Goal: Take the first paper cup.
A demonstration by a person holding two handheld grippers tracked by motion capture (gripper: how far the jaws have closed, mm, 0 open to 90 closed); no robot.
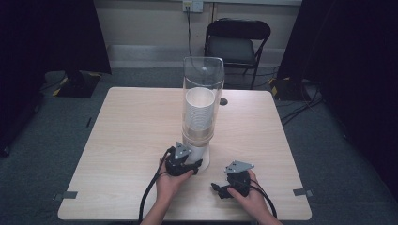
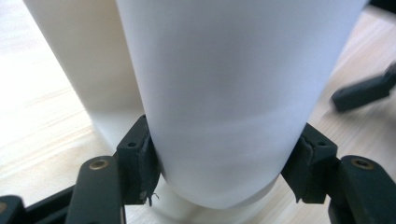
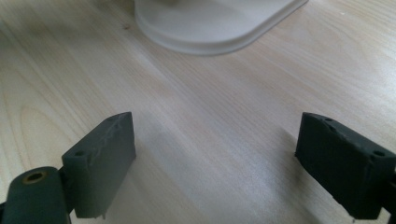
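Clamped around a white paper cup (image 2: 224, 102) at the foot of the tall clear plastic cup dispenser (image 1: 202, 101): left claw (image 1: 184, 163). Spread wide, grasping nothing, low over the pale wooden surface (image 1: 126, 140) just right of that dispenser's white base (image 3: 215, 21): right claw (image 1: 231, 186).

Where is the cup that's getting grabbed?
In the high view, the white cup sits under the clear dispenser tube, near the table's front middle, between the left hand-held gripper's jaws.
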